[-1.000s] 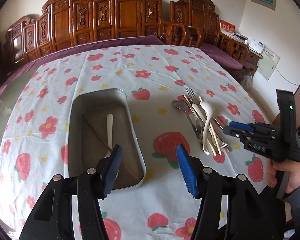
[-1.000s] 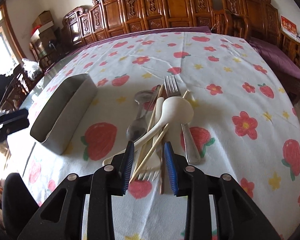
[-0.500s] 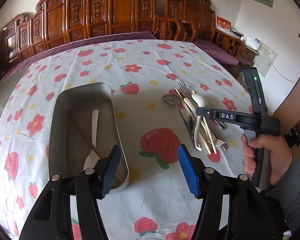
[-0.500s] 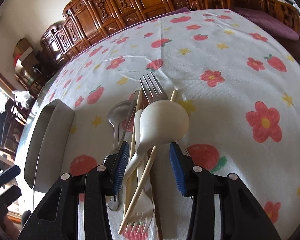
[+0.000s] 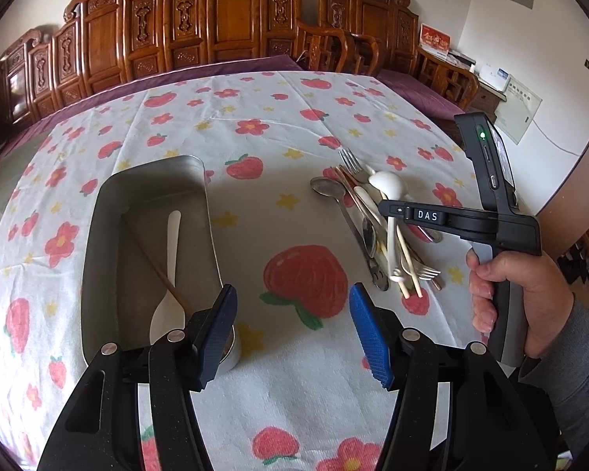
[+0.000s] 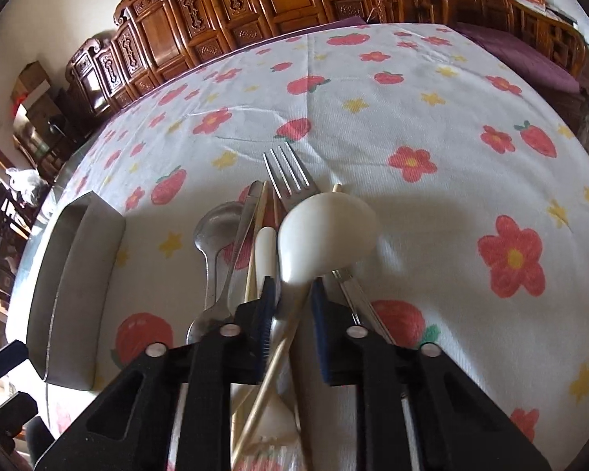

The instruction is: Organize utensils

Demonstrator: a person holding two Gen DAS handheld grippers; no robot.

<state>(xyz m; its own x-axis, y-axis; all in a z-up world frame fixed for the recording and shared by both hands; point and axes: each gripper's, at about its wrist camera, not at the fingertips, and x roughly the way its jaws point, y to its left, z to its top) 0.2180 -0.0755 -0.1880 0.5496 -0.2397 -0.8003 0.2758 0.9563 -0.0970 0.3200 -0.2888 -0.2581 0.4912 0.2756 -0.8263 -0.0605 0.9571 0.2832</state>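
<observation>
A: Right wrist view: the right hand-held gripper (image 6: 290,310) straddles the white ceramic spoon (image 6: 326,231) neck, jaws narrowed, contact unclear. The pile sits at the bench's three o'clock, the steel tray (image 5: 110,243) at nine.

B: It may drag a chopstick (image 6: 282,349) along.

A: The left hand-held gripper (image 5: 292,324) hangs wide open, empty. Handles beneath stay hidden.

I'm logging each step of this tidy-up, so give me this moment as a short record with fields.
container: rectangular metal tray, holding a white plastic spoon and a wooden chopstick
pile: mixed cutlery on the strawberry-print tablecloth, right of the tray
left gripper: open, above the cloth beside the tray
right gripper: jaws narrowed around the white ceramic spoon, contact unclear
</observation>
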